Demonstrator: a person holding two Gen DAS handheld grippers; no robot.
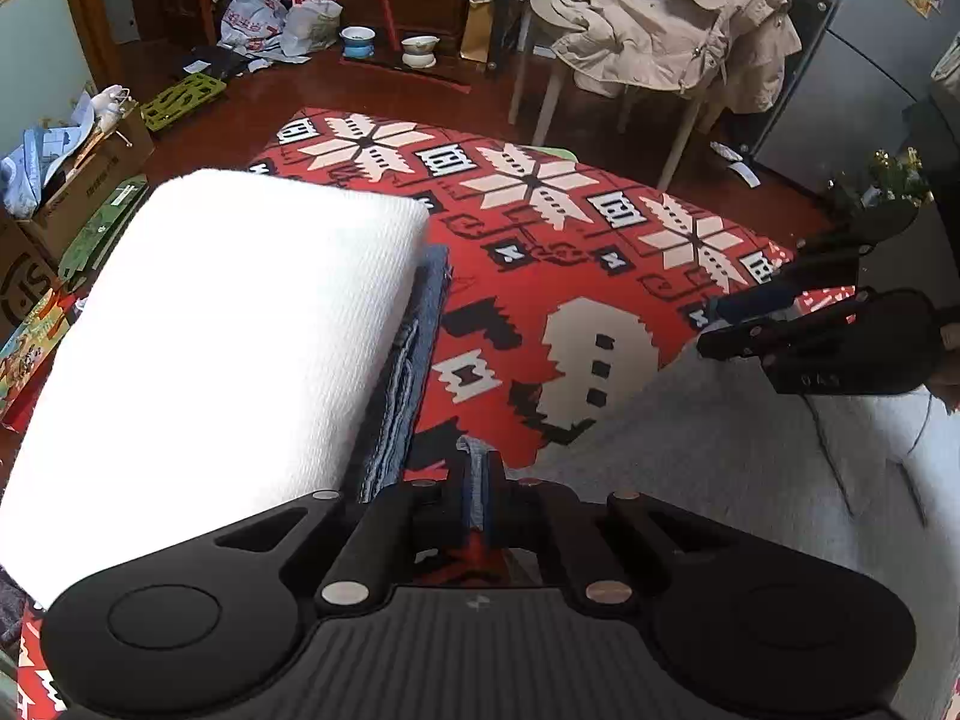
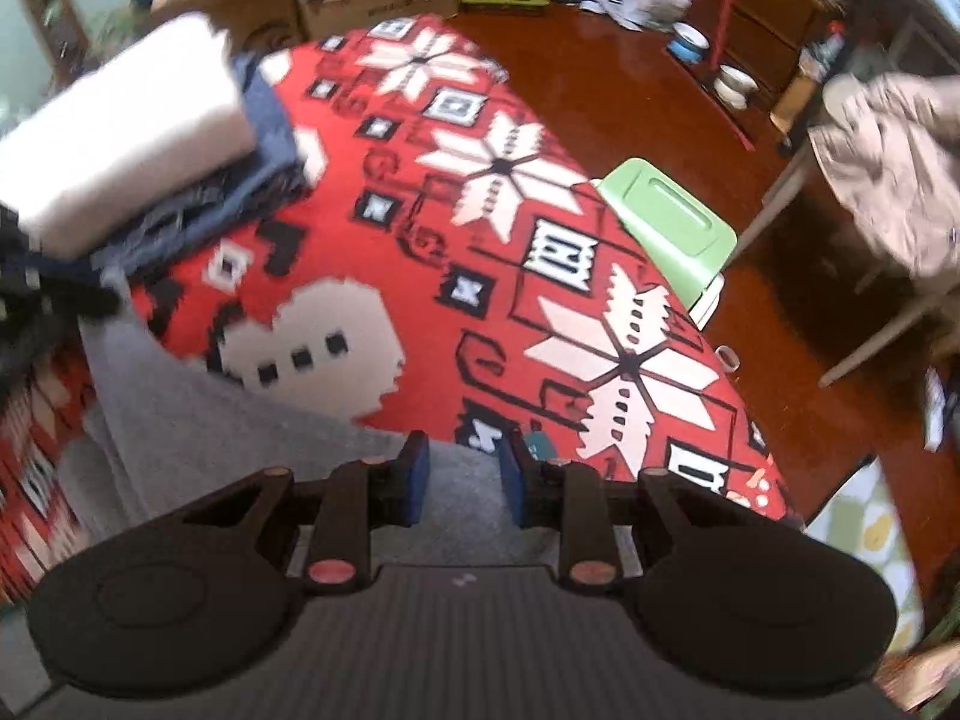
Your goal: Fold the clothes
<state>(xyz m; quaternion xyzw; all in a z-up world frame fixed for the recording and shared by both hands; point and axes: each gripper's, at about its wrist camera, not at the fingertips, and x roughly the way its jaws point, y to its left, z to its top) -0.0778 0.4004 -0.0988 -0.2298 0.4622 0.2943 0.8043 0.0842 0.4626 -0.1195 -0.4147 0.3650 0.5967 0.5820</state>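
White folded stack [image 1: 222, 324] on jeans [image 1: 408, 360] at ten o'clock, grey garment [image 1: 750, 468] running from six to three o'clock, left gripper [image 1: 478, 480] pinching its edge, right gripper [image 2: 463, 474] wide over it.

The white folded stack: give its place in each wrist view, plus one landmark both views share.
Left wrist view: the white folded stack fills the left side, resting on folded blue denim, close to the camera.
Right wrist view: it sits at the upper left, blurred, again on the denim.
Shared landmark: the cream snowman figure on the red patterned blanket, lying to the right of the stack in both.
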